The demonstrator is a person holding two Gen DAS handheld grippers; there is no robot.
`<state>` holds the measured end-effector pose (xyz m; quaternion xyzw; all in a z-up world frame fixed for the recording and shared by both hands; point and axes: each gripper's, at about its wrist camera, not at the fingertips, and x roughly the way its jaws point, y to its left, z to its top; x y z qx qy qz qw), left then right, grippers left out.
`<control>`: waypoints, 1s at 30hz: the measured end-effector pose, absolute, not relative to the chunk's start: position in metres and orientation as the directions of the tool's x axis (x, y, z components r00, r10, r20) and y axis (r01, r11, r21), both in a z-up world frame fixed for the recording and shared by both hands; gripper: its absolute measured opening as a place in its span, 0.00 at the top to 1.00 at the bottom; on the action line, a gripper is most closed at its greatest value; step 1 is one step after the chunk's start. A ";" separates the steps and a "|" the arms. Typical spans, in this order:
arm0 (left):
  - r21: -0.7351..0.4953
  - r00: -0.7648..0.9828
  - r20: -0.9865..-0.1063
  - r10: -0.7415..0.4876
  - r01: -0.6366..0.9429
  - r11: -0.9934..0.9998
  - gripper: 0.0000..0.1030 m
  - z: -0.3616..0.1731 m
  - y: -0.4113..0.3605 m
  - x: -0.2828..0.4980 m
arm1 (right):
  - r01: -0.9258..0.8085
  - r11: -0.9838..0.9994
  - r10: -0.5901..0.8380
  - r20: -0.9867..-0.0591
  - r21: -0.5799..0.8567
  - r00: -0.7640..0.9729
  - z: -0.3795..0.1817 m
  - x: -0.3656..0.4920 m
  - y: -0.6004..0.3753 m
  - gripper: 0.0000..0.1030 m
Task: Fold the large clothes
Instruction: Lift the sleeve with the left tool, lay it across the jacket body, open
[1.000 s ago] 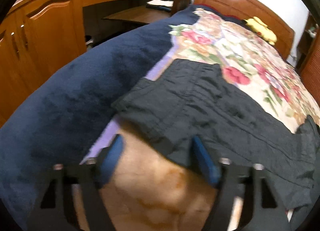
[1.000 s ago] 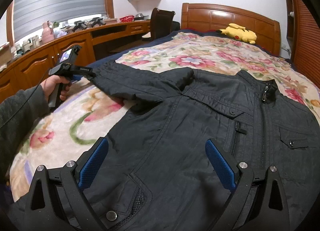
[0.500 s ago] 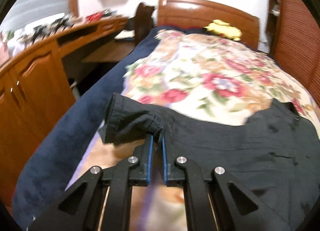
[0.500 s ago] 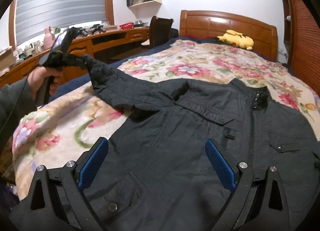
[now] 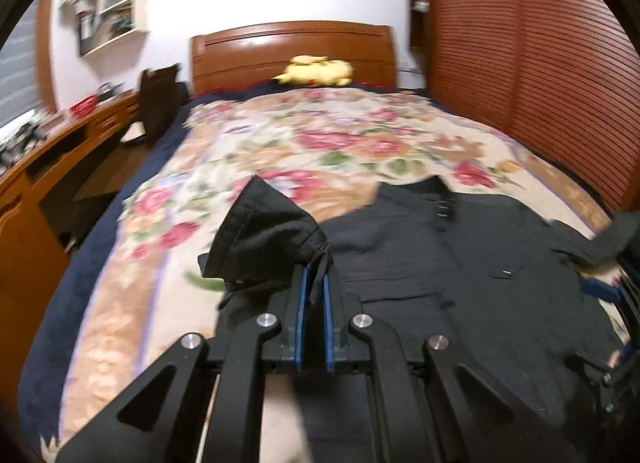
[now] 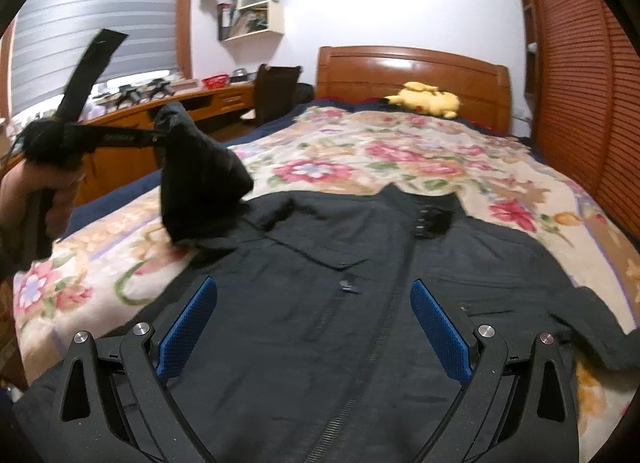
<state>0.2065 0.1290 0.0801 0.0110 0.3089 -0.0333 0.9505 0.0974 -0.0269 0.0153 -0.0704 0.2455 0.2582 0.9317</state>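
A black zip jacket (image 6: 360,303) lies front up on the floral bedspread (image 6: 400,151), collar toward the headboard. My left gripper (image 5: 314,283) is shut on the cuff of its left sleeve (image 5: 264,243), which hangs lifted above the bed. In the right wrist view that same left gripper (image 6: 154,137) holds the sleeve (image 6: 196,175) up at the left, gripped by a hand (image 6: 48,191). My right gripper (image 6: 314,319) hovers open over the jacket's lower front, nothing between its blue pads (image 6: 438,327). The right gripper also shows at the right edge (image 5: 616,303) of the left wrist view.
A wooden headboard (image 6: 412,75) with a yellow plush toy (image 6: 428,99) stands at the far end. A long wooden desk (image 6: 180,103) and dark chair (image 6: 276,91) run along the left. Slatted wooden doors (image 6: 584,83) line the right. A wall shelf (image 6: 252,11) hangs above.
The left gripper closed on the sleeve cuff, then rose and swung inward over the bed, carrying the sleeve up. The right gripper moved up and back a little, staying open.
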 end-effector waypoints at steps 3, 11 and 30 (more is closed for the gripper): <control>-0.005 0.801 -0.589 -0.103 0.124 0.992 0.97 0.077 0.099 0.201 | -0.495 0.869 0.426 -0.494 -0.010 0.758 0.017 0.098 -0.043 0.04; -0.100 0.759 -0.621 -0.197 0.172 0.980 0.97 0.035 0.053 0.178 | -0.450 0.893 0.387 -0.505 -0.002 0.771 0.015 0.102 -0.075 0.04; -0.006 0.786 -0.604 -0.134 0.163 0.987 0.55 0.019 0.058 0.080 | -0.526 0.847 0.482 -0.524 0.074 0.702 0.008 0.110 -0.052 0.12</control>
